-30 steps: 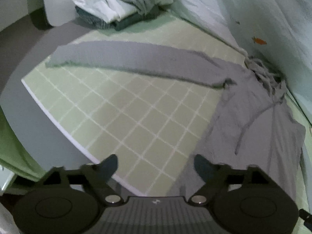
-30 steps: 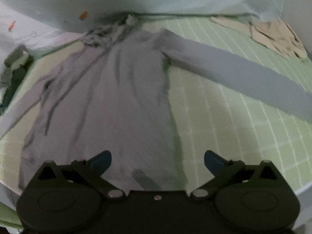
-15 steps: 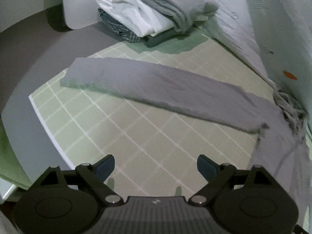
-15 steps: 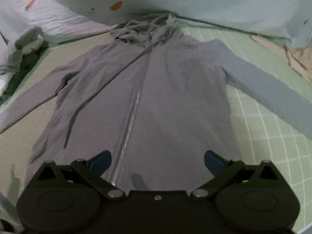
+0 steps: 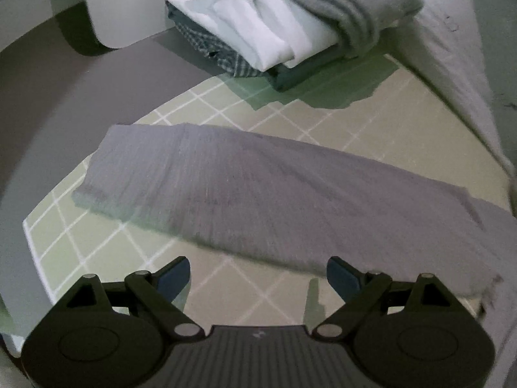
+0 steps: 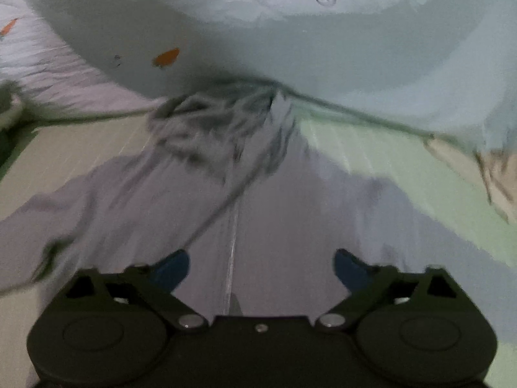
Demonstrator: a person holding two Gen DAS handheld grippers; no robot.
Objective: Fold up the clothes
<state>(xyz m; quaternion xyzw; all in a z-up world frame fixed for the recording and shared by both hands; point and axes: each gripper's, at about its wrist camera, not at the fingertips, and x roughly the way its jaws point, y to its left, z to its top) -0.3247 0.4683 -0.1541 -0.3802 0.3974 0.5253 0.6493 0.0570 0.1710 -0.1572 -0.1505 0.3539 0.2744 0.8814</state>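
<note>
A grey zip-up hoodie lies flat on the green checked mat (image 5: 226,291). Its left sleeve (image 5: 245,194) stretches across the left wrist view, cuff toward the mat's left edge. My left gripper (image 5: 258,274) hovers open just short of that sleeve, nothing between its fingers. In the right wrist view the hoodie body (image 6: 274,226) fills the middle, zipper (image 6: 231,258) running up to the crumpled hood (image 6: 219,129). My right gripper (image 6: 261,268) is above the chest, jaws wide but closing, with only flat cloth below them.
A stack of folded clothes (image 5: 274,29), white and grey on top, sits at the mat's far corner. A pale blue bedsheet (image 6: 290,48) with small prints rises behind the hood. A beige garment (image 6: 484,161) lies at the right. Grey floor (image 5: 48,103) lies beyond the mat.
The left gripper has travelled toward the sleeve, which now looks much closer. The right gripper has swept from the hem up over the chest toward the hood, and its jaws have narrowed slightly.
</note>
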